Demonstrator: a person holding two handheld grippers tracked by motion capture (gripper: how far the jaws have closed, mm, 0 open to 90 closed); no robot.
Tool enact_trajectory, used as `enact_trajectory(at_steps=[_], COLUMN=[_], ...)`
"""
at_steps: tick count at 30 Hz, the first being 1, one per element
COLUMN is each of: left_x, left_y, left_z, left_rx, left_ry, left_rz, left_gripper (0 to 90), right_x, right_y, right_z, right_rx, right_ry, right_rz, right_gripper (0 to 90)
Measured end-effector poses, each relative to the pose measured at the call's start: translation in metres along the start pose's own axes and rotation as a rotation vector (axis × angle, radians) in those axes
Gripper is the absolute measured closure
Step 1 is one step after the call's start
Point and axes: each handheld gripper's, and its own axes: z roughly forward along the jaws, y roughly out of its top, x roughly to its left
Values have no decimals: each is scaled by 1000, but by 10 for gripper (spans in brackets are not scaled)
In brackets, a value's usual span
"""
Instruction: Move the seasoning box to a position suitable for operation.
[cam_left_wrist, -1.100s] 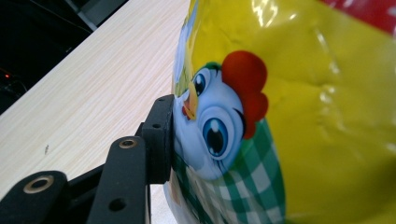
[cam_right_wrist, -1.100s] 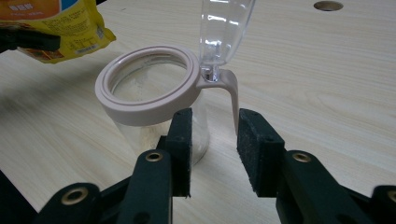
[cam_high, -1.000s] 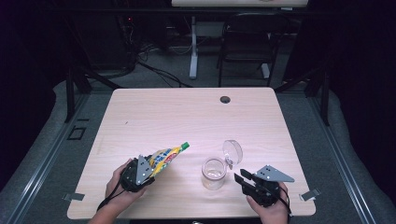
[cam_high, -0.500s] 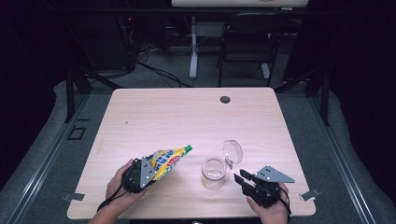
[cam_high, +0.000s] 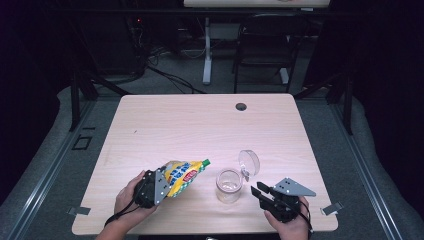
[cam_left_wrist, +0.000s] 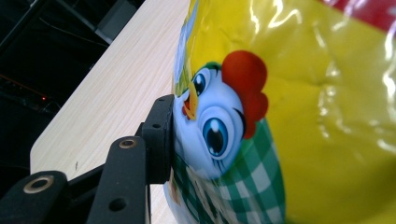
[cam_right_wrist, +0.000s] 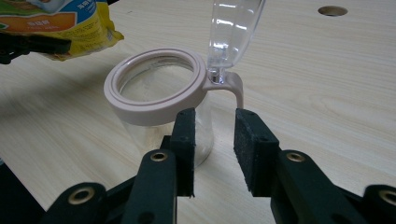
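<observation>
A yellow snack bag (cam_high: 184, 174) with a cartoon chick (cam_left_wrist: 219, 126) hangs tilted over the table's front left, its green end pointing at the jar. My left gripper (cam_high: 159, 184) is shut on the bag's lower end; one black pad (cam_left_wrist: 161, 135) presses into the foil, and the bag hides the other. A clear jar (cam_high: 229, 186) with a pale pink rim (cam_right_wrist: 140, 109) stands upright, its clear hinged lid (cam_high: 248, 162) flipped up. My right gripper (cam_high: 256, 190) is just right of the jar, open (cam_right_wrist: 214, 140), with only bare table between its pads.
The light wooden table (cam_high: 200, 125) has a round cable hole (cam_high: 241, 106) near its far edge. The jar stands close to the front edge. Beyond the table are a dark chair (cam_high: 260, 55), desk legs and cables on the floor.
The bag's green end has dipped slightly and edged right, closer to the jar's mouth. The right gripper and the jar have stayed where they were.
</observation>
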Motion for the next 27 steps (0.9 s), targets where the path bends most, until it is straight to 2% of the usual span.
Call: enact_trajectory(at_steps=[3,16,21,27], left_x=[-1,-4,-7,-8], left_y=[0,-1,-1,1], left_z=[0,1,1,0], left_rx=[2,9,15,19], left_ry=[17,54,78,92], left_rz=[21,54,95,121], left_gripper=[544,545,545,545], right_x=[-1,-2,-2,-2], right_y=[0,-1,-1,-1], right_z=[0,1,0,0], right_rx=[1,5,-3,-6], right_ry=[1,0,-3,-3], right_rz=[2,5,8,5], right_gripper=[692,688,687,687])
